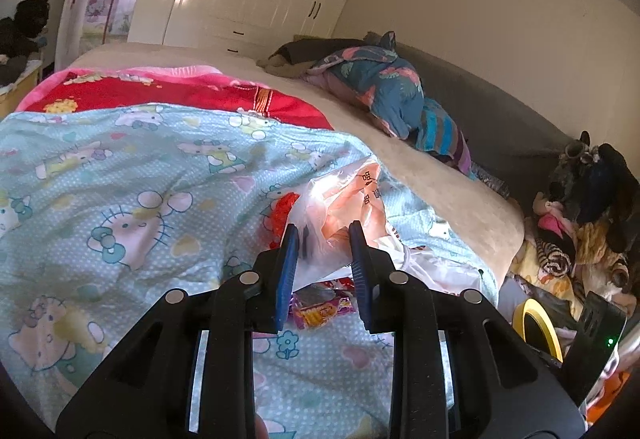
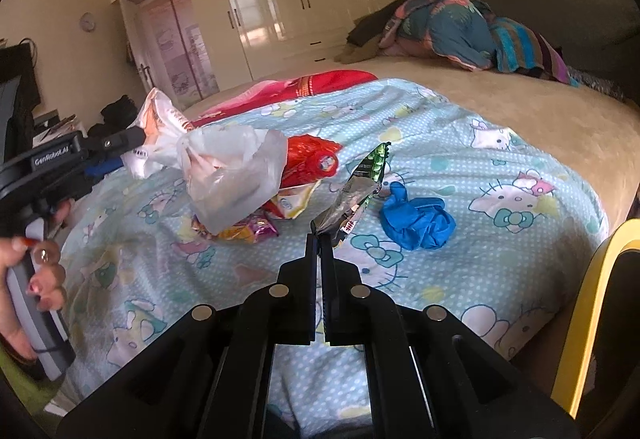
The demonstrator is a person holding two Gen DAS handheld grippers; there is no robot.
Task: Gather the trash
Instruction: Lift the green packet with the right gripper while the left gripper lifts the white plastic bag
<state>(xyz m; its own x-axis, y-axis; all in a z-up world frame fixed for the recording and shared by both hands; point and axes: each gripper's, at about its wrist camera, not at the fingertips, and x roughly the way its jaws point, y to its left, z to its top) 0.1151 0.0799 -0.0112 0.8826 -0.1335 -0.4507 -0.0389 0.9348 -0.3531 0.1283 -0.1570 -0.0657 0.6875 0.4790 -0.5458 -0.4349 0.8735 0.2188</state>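
Note:
My left gripper [image 1: 323, 235] is shut on a thin white plastic bag [image 1: 340, 207], which bunches between its blue pads; the right wrist view shows the left gripper [image 2: 128, 149] in a person's hand [image 2: 36, 279], holding the plastic bag [image 2: 232, 175] up off the bed. My right gripper [image 2: 320, 237] is shut on a green and silver snack wrapper [image 2: 352, 195], which sticks up from its tips. On the blanket lie a red wrapper [image 2: 308, 159], a pink and yellow wrapper [image 2: 248, 229] and a crumpled blue glove [image 2: 416, 221]. The red wrapper [image 1: 282, 213] and the pink wrapper [image 1: 320, 309] lie beneath the bag.
The trash lies on a light blue cartoon-cat blanket [image 2: 460, 159] over a beige bed [image 2: 540, 111]. Bundled bedding [image 2: 452, 27] is piled at the far end, with white wardrobes [image 2: 280, 7] behind. A yellow-rimmed object [image 2: 592, 299] stands at the bed's right edge. Clothes and plush toys [image 1: 580, 223] are heaped beside the bed.

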